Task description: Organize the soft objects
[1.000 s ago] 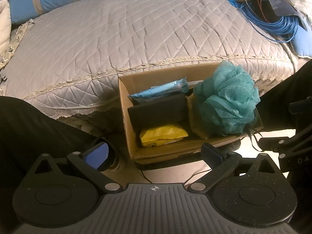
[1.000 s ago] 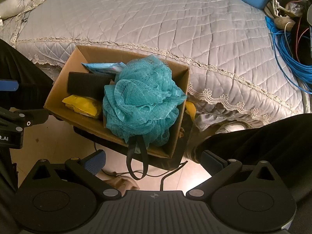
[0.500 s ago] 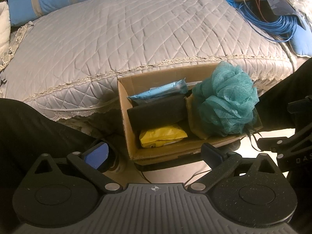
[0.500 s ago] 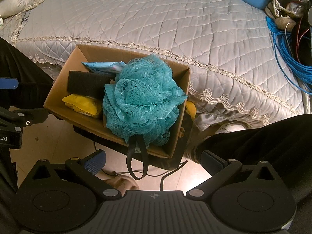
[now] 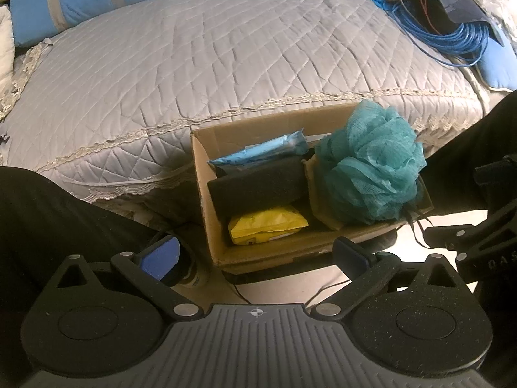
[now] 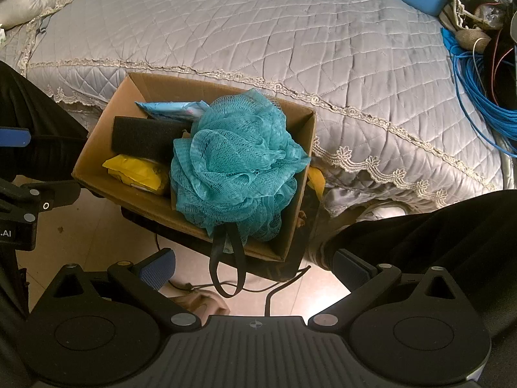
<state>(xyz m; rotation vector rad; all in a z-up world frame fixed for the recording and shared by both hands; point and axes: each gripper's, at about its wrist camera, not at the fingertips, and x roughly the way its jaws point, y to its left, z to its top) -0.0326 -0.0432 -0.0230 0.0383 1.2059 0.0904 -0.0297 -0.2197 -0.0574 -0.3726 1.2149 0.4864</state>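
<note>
Both grippers are held with fingers spread wide and nothing between them. Ahead of the left gripper (image 5: pixel 255 255) a cardboard box (image 5: pixel 206 194) is seen, placed against the bed (image 5: pixel 226 58). A teal bath sponge (image 6: pixel 232 165) is lodged in the box end directly ahead of the right gripper (image 6: pixel 255 266); a black foam block (image 5: pixel 258 187), a yellow packet (image 5: pixel 265 224) and a blue packet (image 5: pixel 261 152) are stacked beside it.

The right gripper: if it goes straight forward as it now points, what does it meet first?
Probably the teal bath pouf in the cardboard box, whose black strap loop hangs nearest between the open fingers. The right gripper holds nothing; depth is unclear.
</note>
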